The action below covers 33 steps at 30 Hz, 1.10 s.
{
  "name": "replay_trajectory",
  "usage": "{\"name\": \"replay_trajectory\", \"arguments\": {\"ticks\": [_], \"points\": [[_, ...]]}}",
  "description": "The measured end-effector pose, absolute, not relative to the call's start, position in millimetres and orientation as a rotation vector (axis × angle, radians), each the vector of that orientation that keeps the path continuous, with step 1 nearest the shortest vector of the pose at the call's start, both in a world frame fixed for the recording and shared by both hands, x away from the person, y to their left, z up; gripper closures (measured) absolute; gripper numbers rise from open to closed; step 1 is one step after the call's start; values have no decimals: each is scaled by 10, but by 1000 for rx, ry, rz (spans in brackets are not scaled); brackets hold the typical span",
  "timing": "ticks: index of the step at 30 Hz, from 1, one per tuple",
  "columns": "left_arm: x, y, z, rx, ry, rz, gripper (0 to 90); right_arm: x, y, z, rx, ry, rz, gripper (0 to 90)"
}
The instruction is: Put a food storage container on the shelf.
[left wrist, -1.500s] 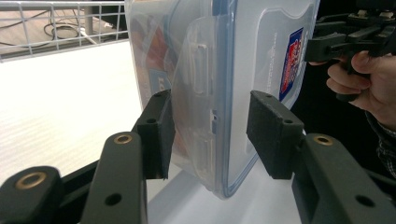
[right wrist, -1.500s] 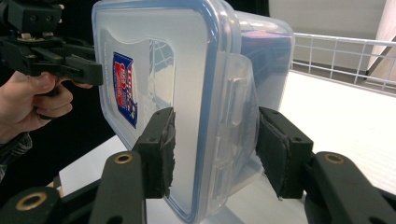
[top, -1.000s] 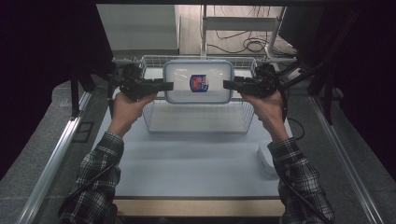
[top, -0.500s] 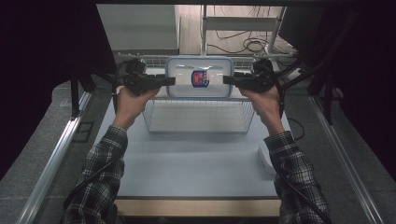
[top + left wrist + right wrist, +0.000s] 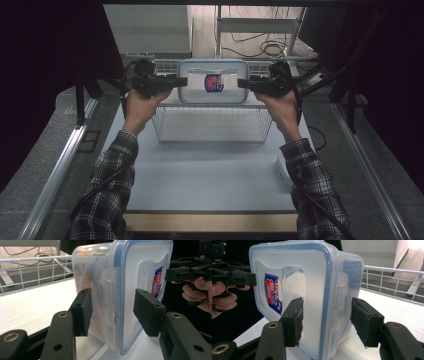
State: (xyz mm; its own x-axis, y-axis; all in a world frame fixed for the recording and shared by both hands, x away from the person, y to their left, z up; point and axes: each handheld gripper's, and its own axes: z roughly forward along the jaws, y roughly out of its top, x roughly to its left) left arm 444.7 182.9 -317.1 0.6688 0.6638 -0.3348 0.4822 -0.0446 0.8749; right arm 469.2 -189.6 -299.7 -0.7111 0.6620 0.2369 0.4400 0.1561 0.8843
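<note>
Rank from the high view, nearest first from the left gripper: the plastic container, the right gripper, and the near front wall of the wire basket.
1. Plastic container: right beside the left gripper, its end between the jaws.
2. Near front wall of the wire basket: lower in the view, toward the person.
3. Right gripper: across the container, at its other end.

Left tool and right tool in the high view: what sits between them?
The lidded plastic container, standing on edge in the wire basket, spans the gap between the left tool and right tool.
</note>
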Motion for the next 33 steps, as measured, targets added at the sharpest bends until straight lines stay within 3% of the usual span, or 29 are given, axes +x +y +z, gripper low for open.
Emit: {"name": "replay_trajectory", "arguments": {"ticks": [10, 21, 33], "points": [[4510, 1821, -3138, 1652, 961, 198, 503, 4765, -1893, -2996, 1106, 2202, 1594, 435], [4605, 1798, -3072, 1659, 1007, 269, 559, 4876, -1945, -2954, 1130, 2149, 1577, 517], [4641, 1842, -3136, 1668, 1039, 292, 575, 4896, -1965, -2967, 1140, 2138, 1551, 531]]}}
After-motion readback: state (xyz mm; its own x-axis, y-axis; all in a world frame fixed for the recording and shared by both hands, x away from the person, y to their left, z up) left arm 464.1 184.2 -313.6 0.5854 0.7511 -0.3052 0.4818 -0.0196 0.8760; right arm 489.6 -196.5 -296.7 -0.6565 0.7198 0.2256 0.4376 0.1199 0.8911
